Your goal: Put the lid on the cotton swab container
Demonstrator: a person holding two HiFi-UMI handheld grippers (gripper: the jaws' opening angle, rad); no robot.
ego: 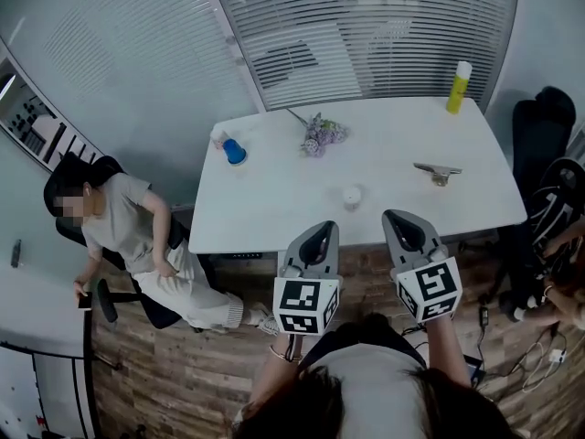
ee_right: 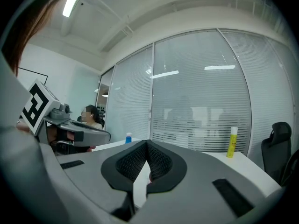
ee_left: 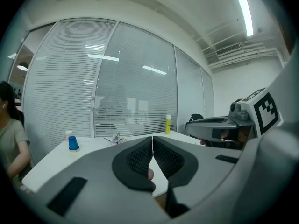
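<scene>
A small pale round container stands near the front edge of the white table; I cannot tell whether it has a lid on. A blue-and-white item sits at the table's far left. My left gripper and right gripper hover side by side just short of the front edge, pointing at the table, both shut and empty. In the left gripper view the left gripper has its pads touching, with a pinkish round thing peeking behind the gap. The right gripper is shut likewise.
A purple flower sprig lies mid-table, a yellow bottle stands at the far right corner, and a metal clip lies at the right. A person sits on a chair left of the table. A black chair and cables are at the right.
</scene>
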